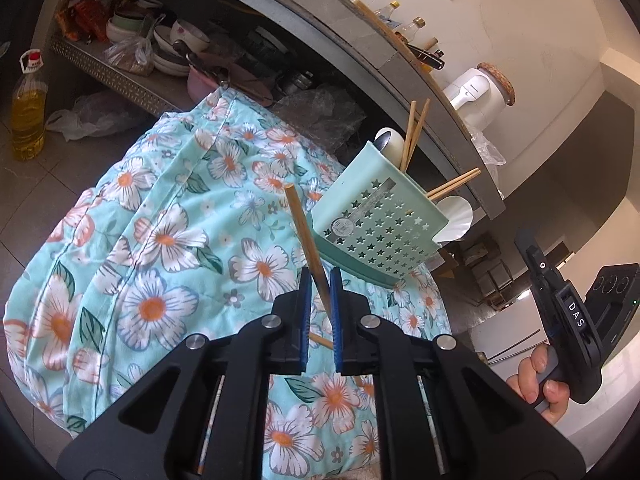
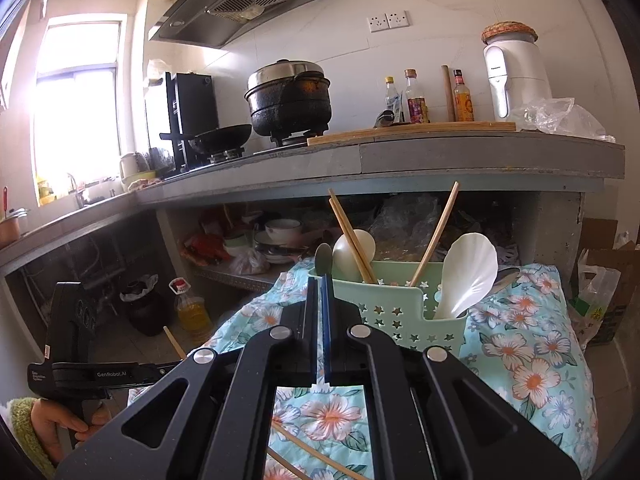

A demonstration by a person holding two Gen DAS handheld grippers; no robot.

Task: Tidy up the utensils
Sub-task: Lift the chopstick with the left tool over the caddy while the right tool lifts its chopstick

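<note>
My left gripper point(image 1: 320, 276) is shut on a wooden chopstick point(image 1: 302, 224) that stands up from its blue pads over the floral cloth point(image 1: 160, 220). Just beyond it is the mint-green star-holed utensil holder point(image 1: 372, 224), holding chopsticks and white spoons. In the right wrist view the holder point(image 2: 400, 312) stands upright on the cloth with a white spoon point(image 2: 468, 272) and chopsticks point(image 2: 352, 236) in it. My right gripper point(image 2: 322, 284) is shut with nothing between its pads, just short of the holder's left end. Loose chopsticks point(image 2: 312, 452) lie on the cloth beneath it.
A grey counter edge point(image 2: 480, 156) overhangs the holder, carrying a black pot point(image 2: 290, 96), bottles and a white appliance point(image 2: 516, 76). The shelf below holds bowls point(image 1: 176, 40). An oil bottle point(image 1: 26, 116) stands on the floor at left; a cardboard box and bags point(image 2: 600, 280) stand at right.
</note>
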